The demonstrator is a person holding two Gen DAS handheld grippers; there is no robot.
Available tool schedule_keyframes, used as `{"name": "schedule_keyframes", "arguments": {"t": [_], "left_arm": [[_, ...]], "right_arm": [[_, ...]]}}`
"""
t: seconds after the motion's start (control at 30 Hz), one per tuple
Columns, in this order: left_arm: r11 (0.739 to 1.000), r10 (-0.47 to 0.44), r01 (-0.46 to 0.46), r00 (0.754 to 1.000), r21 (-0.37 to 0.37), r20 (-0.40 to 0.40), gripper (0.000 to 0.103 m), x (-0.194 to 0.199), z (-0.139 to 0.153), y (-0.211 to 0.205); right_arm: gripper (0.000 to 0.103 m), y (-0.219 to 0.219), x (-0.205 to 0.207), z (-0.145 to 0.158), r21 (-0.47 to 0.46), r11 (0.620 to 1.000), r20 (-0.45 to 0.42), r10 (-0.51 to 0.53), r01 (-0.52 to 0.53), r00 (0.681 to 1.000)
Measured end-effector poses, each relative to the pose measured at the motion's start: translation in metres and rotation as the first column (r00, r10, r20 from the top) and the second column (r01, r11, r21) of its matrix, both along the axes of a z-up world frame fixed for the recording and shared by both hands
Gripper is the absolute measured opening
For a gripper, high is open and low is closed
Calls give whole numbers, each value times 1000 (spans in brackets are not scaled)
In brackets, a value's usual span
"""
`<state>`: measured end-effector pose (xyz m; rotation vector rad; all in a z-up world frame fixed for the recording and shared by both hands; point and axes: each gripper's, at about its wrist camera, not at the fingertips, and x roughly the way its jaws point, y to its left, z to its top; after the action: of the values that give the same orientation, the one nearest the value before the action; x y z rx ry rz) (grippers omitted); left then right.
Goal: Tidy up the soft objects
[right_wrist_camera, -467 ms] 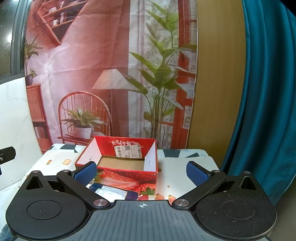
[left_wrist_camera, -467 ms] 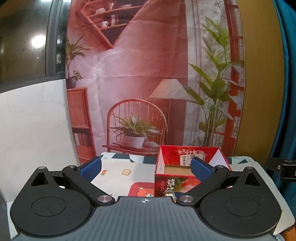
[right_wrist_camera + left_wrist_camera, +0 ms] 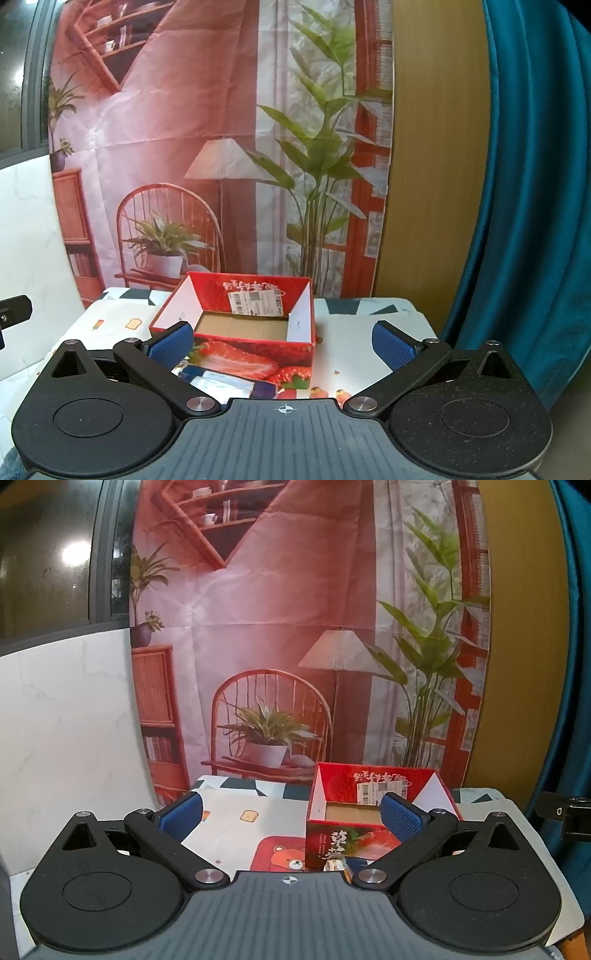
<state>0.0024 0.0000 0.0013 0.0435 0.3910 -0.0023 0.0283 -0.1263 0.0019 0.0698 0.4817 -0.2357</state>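
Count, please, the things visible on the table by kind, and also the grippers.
Red strawberry box, open, nothing visible inside: 1
Blue and white packet in front of the box: 1
Left gripper, open: 1
Right gripper, open: 1
Total: 4

Red strawberry box (image 3: 343,843): large Chinese characters on the front wall in the left wrist view, apparently "草莓", partly cut off by the gripper body. Inside the back wall (image 3: 255,286), a line of white Chinese script appears upside down; not legible. Below it sits a white shipping label (image 3: 255,303) with barcode and printed digits, too small to read. A blue-and-white packet (image 3: 221,384) before the box carries print, illegible.
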Motion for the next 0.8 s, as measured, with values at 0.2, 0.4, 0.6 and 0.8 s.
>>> {"name": "schedule_keyframes", "arguments": {"t": [0.2, 0.4, 0.6, 0.8], "left_arm": [[1000, -2, 2, 1000, 7, 4, 103, 0, 0, -1], [1000, 1, -1, 1000, 9, 9, 103, 0, 0, 1], [1000, -1, 0, 1000, 9, 9, 103, 0, 0, 1], [1000, -1, 1, 1000, 8, 10, 103, 0, 0, 1]], "right_arm": [[103, -2, -1, -1, 3, 1000, 0, 1, -1, 1000], [103, -3, -1, -1, 2, 1000, 0, 0, 0, 1000], [103, -3, -2, -1, 2, 1000, 0, 2, -2, 1000], [103, -4, -2, -1, 2, 1000, 1, 1, -1, 1000]]}}
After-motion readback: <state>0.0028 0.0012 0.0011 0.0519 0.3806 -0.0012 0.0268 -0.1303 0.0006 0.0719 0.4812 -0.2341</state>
